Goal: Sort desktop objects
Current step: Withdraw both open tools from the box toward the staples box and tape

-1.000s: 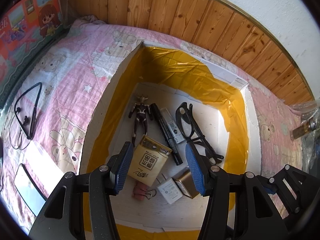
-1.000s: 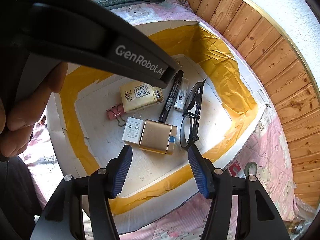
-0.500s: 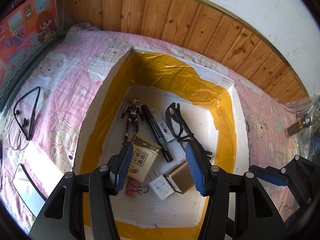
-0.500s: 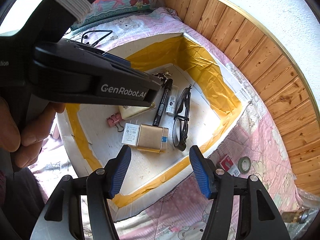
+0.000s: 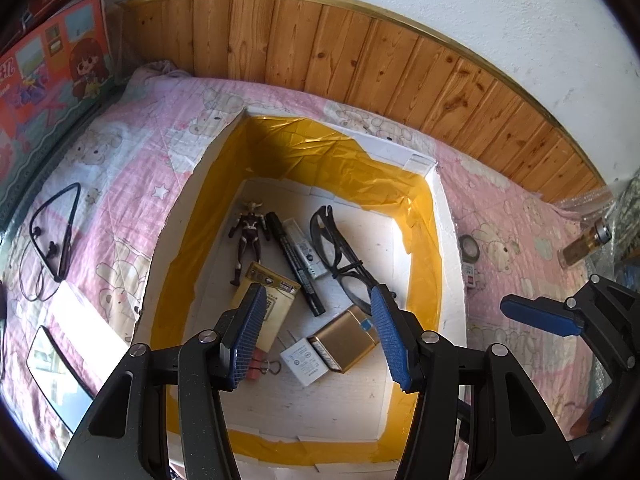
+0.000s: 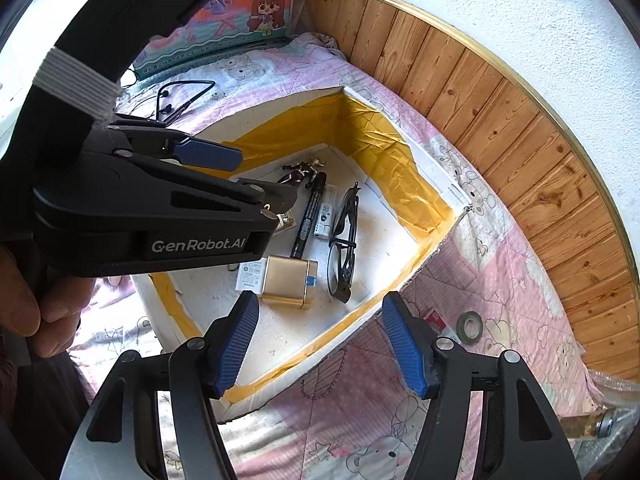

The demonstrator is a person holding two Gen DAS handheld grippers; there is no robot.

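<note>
2 grippers, left (image 5: 318,334) and right (image 6: 318,346), hang above the box (image 5: 450,248) with jaws spread, holding nothing. Inside lie a figure (image 5: 249,236), marker (image 5: 296,266), glasses (image 5: 340,258) and gold case (image 5: 346,338).

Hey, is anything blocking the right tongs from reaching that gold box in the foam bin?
Nothing visible does. The right tongs hang open above the gold box, with clear space between; the left tongs sit off to the side.

We note a white foam-like box (image 5: 450,240) lined with glossy, wrinkled yellow tape (image 5: 348,168). The gold case (image 6: 286,282) looks brushed metal. The quilt (image 5: 132,168) is soft printed cloth. The wall panelling (image 5: 400,68) is varnished knotty wood.
</note>
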